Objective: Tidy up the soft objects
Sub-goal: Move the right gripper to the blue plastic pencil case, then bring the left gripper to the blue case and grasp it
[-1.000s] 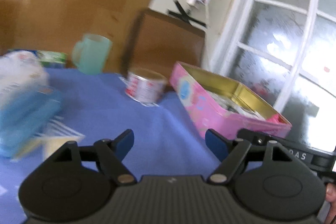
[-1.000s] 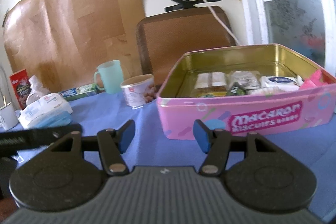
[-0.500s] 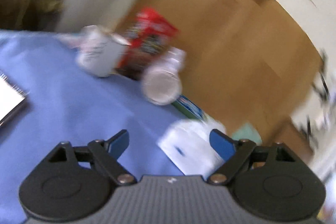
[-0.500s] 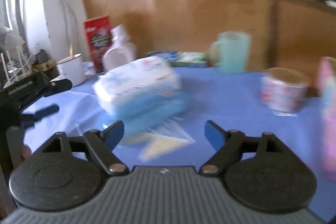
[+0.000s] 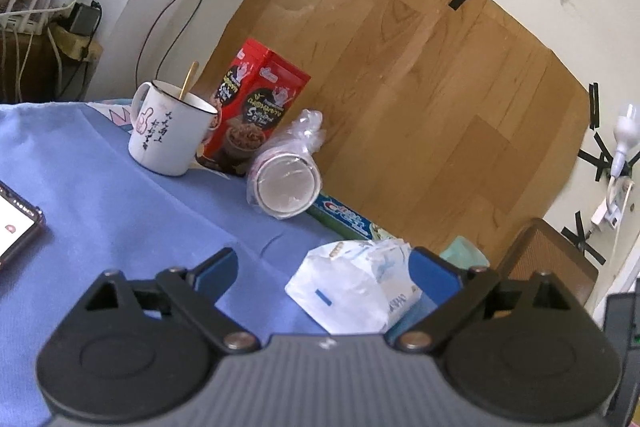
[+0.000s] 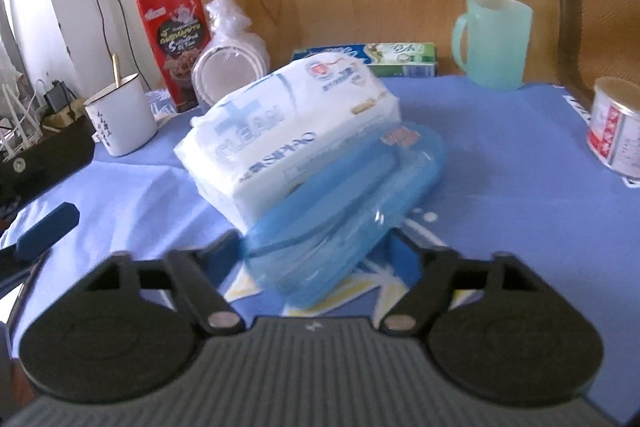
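We find the white tissue pack point(image 6: 288, 123) stacked on a blue wipes pack point(image 6: 352, 211) mid-cloth — soft, light, slippery film, best pinched across the short sides. Left gripper point(image 5: 324, 267) has been widening, right gripper point(image 6: 316, 247) narrowing — neither grips yet.

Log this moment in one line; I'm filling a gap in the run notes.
stage: approach | left gripper: open, jaws just widening, beside white tissue pack | right gripper: closing around blue pack, grip unclear
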Action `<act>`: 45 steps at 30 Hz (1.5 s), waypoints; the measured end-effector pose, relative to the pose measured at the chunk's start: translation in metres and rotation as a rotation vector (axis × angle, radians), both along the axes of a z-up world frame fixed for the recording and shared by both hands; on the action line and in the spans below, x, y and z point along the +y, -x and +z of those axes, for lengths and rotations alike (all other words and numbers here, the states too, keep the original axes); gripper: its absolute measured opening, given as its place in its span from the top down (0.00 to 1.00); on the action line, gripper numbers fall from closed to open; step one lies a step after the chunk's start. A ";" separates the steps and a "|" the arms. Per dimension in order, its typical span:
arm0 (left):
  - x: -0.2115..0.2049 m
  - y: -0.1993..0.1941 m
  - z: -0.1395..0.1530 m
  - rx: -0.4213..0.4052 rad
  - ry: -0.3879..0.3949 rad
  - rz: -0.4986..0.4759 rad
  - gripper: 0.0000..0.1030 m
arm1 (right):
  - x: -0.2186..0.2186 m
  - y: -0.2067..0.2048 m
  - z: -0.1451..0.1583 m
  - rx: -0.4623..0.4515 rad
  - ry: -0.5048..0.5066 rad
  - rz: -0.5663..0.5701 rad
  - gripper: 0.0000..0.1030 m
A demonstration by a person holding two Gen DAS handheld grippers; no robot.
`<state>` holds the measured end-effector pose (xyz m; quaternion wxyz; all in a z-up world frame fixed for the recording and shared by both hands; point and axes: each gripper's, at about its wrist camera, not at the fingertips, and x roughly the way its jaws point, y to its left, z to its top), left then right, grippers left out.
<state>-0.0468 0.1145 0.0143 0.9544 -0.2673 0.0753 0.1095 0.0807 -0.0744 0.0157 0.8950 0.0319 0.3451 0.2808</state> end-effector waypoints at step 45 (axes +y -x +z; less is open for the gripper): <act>-0.036 -0.051 -0.004 0.231 -0.175 -0.365 0.01 | -0.147 0.072 -0.012 -0.136 0.107 0.077 0.43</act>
